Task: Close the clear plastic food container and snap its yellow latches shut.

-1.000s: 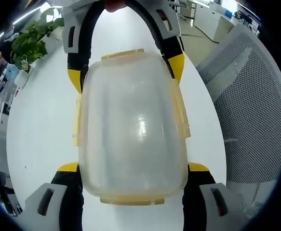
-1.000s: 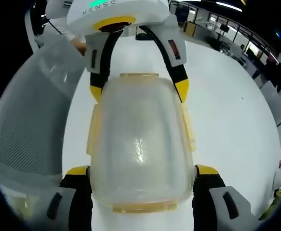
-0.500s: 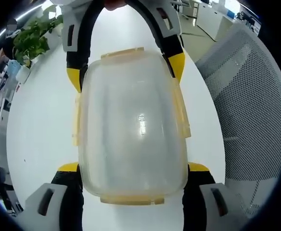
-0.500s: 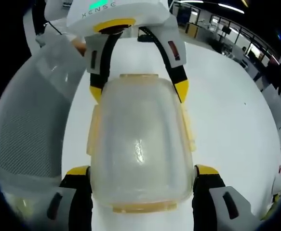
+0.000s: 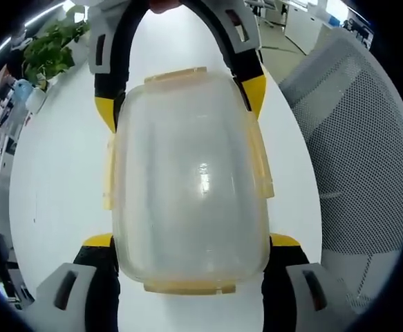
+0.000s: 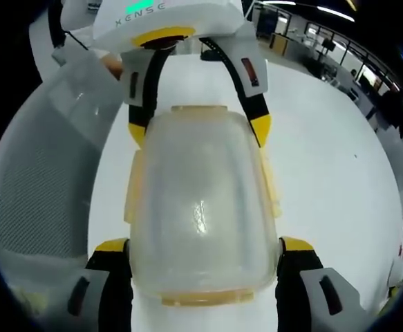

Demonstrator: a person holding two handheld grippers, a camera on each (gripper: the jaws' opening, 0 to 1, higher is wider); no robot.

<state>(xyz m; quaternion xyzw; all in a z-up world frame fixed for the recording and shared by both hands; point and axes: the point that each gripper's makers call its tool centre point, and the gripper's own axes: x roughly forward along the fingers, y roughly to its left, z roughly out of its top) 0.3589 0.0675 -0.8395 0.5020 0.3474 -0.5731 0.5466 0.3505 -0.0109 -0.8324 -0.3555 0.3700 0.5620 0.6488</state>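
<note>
The clear plastic food container (image 5: 191, 183) is held between the two grippers over the white table (image 5: 56, 159), its lid on and the yellow latches (image 5: 258, 162) lying flat against its sides. In the left gripper view, the left gripper (image 5: 191, 242) clamps the container's near end, one yellow-tipped jaw on each side of it, while the right gripper (image 5: 180, 104) grips the far end from the opposite direction. The right gripper view mirrors this: the right gripper (image 6: 201, 245) has its jaws pressed against the near end of the container (image 6: 200, 207), and the left gripper (image 6: 198, 128) closes on the far end. The latches (image 6: 133, 190) seem folded down, though the cloudy plastic makes it hard to tell whether they are fully snapped. A grey mesh chair (image 5: 357, 138) stands just beside the table on one side of the container; it also shows in the right gripper view (image 6: 39, 187). A potted green plant (image 5: 45, 52) sits on the table well beyond the container.
</note>
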